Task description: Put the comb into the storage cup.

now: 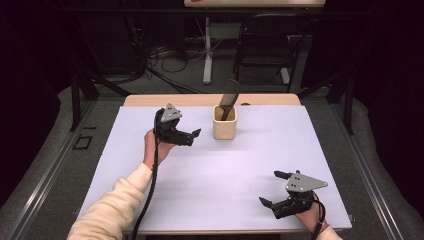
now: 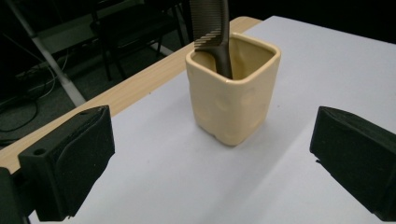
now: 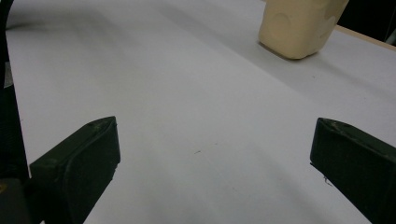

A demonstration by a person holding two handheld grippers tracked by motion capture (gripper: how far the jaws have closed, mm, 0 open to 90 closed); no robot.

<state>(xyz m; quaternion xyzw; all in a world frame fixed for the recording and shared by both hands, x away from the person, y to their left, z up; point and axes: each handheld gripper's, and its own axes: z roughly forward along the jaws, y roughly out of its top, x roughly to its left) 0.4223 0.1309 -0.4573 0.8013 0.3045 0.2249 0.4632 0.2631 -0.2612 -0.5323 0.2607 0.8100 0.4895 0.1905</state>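
High view: we see the cream cup (image 1: 224, 125) standing at the far middle of the table (image 1: 150, 200), a dark comb (image 1: 228, 97) upright in it. The left gripper (image 1: 192, 136) hovers just beside the cup, jaws open; the right gripper (image 1: 272, 189) sits near the front edge, well apart, jaws open.

Left gripper view: the comb (image 2: 215, 28) leans in the cup (image 2: 233, 100). We judge it light, stiff and thin; take it by the upper spine.

Right gripper view: jaws spread over bare table, the cup (image 3: 299, 28) far off.
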